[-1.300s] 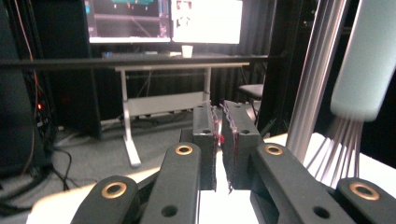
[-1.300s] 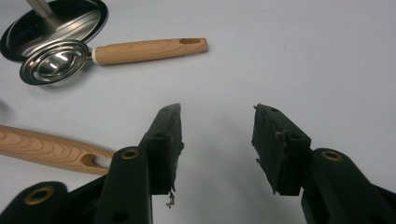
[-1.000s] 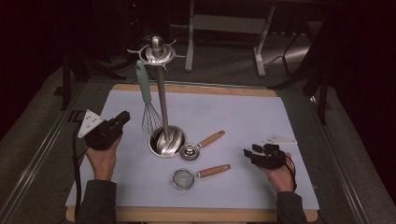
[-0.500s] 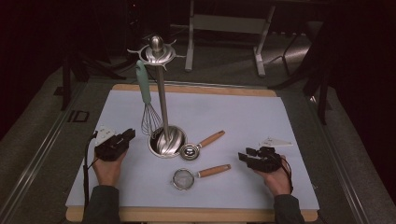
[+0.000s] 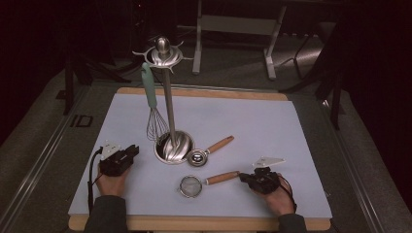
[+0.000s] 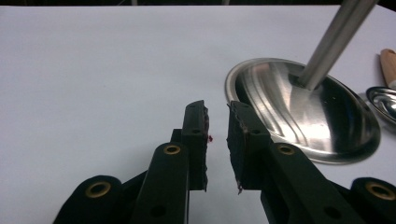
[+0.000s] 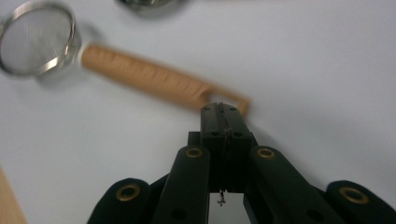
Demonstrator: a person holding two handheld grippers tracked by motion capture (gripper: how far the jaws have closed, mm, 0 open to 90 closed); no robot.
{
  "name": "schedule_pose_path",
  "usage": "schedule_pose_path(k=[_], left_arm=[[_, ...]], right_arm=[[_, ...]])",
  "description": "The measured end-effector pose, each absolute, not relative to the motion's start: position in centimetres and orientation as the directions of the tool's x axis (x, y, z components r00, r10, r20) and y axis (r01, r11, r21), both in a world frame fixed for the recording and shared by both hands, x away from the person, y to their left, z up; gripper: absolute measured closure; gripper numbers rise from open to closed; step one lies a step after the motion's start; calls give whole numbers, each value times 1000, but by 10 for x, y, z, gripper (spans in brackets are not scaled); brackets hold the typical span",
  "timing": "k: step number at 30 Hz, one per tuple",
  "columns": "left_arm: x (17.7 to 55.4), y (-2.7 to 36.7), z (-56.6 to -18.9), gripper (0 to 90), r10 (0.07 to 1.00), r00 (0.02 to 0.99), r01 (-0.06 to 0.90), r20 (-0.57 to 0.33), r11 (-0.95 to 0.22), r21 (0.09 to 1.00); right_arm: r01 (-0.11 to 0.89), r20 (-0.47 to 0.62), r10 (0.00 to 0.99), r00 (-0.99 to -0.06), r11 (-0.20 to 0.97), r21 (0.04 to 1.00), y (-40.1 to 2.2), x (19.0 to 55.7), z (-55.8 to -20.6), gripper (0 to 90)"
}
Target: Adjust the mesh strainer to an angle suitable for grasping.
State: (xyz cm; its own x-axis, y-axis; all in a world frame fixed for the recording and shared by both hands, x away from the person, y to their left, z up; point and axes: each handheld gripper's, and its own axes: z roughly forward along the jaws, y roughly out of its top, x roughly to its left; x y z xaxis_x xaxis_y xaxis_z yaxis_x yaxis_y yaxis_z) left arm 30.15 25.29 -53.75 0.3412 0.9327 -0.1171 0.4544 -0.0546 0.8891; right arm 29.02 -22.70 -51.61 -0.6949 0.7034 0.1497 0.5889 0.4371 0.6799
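Note:
A small mesh strainer (image 5: 190, 186) (image 7: 39, 42) with a wooden handle (image 7: 144, 74) lies on the white mat, near its front. My right gripper (image 5: 243, 177) (image 7: 223, 108) sits low at the handle's free end. Its jaws have just been closing and now stand pressed together over that end. Whether they pinch it I cannot tell. My left gripper (image 5: 130, 151) (image 6: 217, 112) rests on the mat left of the steel stand's base (image 5: 174, 148) (image 6: 303, 112). Its jaws have just been opening and stand a little apart with nothing between them.
A tall steel utensil stand (image 5: 167, 97) rises mid-mat, with a teal-handled whisk (image 5: 154, 121) hanging from its top. A small steel scoop (image 5: 199, 156) (image 6: 383, 100) with a wooden handle lies right of the base. The mat (image 5: 272, 126) lies on a wooden board.
My left hand came down onto the mat beside the stand's base. My right gripper slid left to the strainer handle's end and its jaws closed.

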Motion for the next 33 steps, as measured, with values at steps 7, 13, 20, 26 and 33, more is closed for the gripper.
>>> schedule_pose_path(k=[7, 13, 20, 26, 33], left_arm=[[300, 249, -538, 761, 937, 343, 441, -73, -92, 893], [299, 251, -538, 751, 938, 336, 434, -84, -75, 898], [298, 249, -538, 751, 935, 348, 432, -72, -92, 897], [298, 248, -539, 751, 934, 351, 431, -71, -93, 898], [298, 248, -539, 752, 933, 351, 431, -74, -91, 898]], right_arm=[[570, 118, 669, -734, 512, 643, -213, 296, -525, 899], [577, 110, 681, -724, 509, 638, -202, 318, -521, 900], [583, 82, 701, -708, 515, 628, -181, 342, -517, 899], [593, 84, 711, -698, 509, 624, -165, 360, -516, 898], [592, 66, 725, -685, 502, 631, -155, 367, -512, 898]])
